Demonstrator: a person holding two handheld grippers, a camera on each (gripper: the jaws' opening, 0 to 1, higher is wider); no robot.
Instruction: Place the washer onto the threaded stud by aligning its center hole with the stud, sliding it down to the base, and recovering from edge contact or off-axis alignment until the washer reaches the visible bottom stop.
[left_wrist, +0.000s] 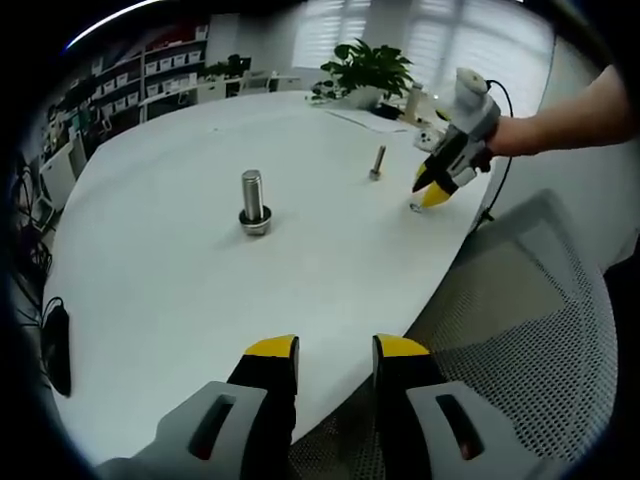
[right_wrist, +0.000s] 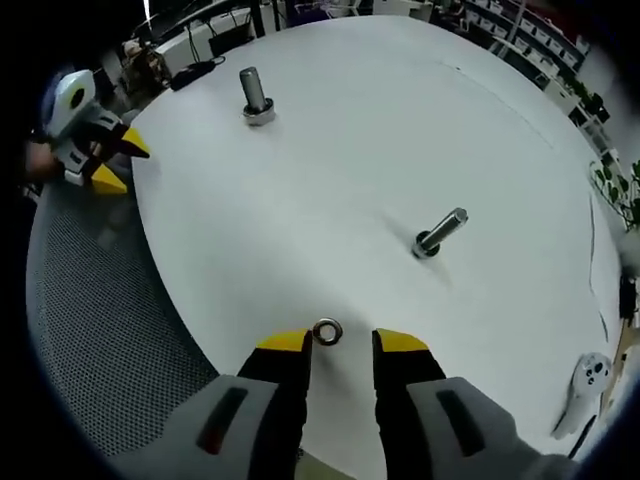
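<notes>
One washer (right_wrist: 327, 332), flat on tabletop (right_wrist: 400, 150), just ahead between right claw (right_wrist: 341, 342) open, empty tips; stud (right_wrist: 440, 232) farther ahead-right.

The white desk (right_wrist: 420, 130) is bare over most of its top, so a gripper can pass freely across the middle. Two things stand up from it, well apart: a thick stud (right_wrist: 253, 95) with a nut at its base, and a thinner stud (right_wrist: 440, 233). The washer (right_wrist: 327, 332) lies flat at the near edge. A mesh chair (left_wrist: 540, 320) stands just beside that edge. A plant (left_wrist: 368, 70) stands at the far edge.
</notes>
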